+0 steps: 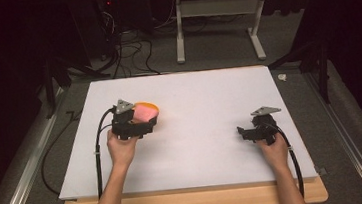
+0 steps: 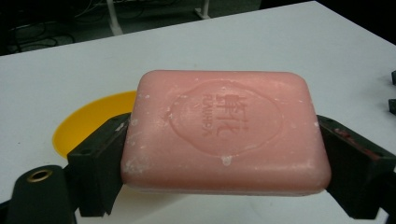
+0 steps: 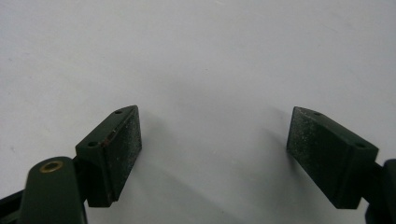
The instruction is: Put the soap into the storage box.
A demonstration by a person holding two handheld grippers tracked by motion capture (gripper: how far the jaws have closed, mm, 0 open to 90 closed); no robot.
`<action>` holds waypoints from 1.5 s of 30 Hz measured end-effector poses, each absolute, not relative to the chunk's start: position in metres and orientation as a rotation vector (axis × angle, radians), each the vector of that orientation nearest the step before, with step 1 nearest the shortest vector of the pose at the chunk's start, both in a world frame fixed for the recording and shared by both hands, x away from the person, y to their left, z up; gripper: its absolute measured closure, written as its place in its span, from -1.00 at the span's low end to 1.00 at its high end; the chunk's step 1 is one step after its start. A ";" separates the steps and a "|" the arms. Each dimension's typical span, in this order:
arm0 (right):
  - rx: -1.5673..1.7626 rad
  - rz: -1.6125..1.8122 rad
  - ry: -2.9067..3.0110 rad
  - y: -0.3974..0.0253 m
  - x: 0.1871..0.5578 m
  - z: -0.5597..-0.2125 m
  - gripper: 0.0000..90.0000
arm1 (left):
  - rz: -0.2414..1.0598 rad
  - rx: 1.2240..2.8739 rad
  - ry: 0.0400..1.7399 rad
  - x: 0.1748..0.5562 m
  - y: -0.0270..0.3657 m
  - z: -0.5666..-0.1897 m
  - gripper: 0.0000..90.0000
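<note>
A pink bar of soap [image 2: 224,130] with a stamped oval mark sits clamped between the two black jaws of my left gripper [image 2: 224,172]. From above, the soap [image 1: 145,111] is held over the yellow dish [image 1: 152,106] at the left of the white board. Behind the soap, part of that yellow dish [image 2: 88,121] peeks out on the board. My right gripper [image 1: 243,132] rests at the right of the board, held by a hand. Its jaws [image 3: 215,149] stand wide apart over bare white surface, nothing between them.
The white board [image 1: 193,96] lies on a wooden table [image 1: 194,203]. Black cables [image 1: 97,155] trail from each gripper toward the front edge. A white desk frame [image 1: 216,23] and floor cables stand beyond the far edge. A small white scrap [image 1: 282,77] lies off the board's right corner.
</note>
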State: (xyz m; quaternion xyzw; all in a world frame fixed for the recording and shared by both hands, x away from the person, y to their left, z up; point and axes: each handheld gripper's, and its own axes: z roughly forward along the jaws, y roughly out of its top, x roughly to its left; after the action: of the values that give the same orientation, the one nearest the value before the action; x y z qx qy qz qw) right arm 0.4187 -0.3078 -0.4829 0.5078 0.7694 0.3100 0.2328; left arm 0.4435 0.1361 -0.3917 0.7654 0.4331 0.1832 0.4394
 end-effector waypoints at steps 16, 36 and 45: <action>1.392 0.851 2.114 -0.308 0.419 -0.483 -0.59 | 0.479 1.902 1.155 0.469 0.137 -0.390 -0.70; 1.393 0.849 2.115 -0.308 0.419 -0.483 -0.59 | 0.502 1.926 1.274 0.500 0.137 -0.406 -0.70; 1.392 0.850 2.116 -0.308 0.419 -0.483 -0.59 | 0.507 1.932 1.318 0.509 0.138 -0.415 -0.70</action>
State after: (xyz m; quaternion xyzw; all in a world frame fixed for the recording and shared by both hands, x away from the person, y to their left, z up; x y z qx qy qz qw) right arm 0.4186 -0.3076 -0.4828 0.5066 0.7702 0.3096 0.2330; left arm 0.5087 0.1383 -0.4154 0.7516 0.5127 0.1971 0.3654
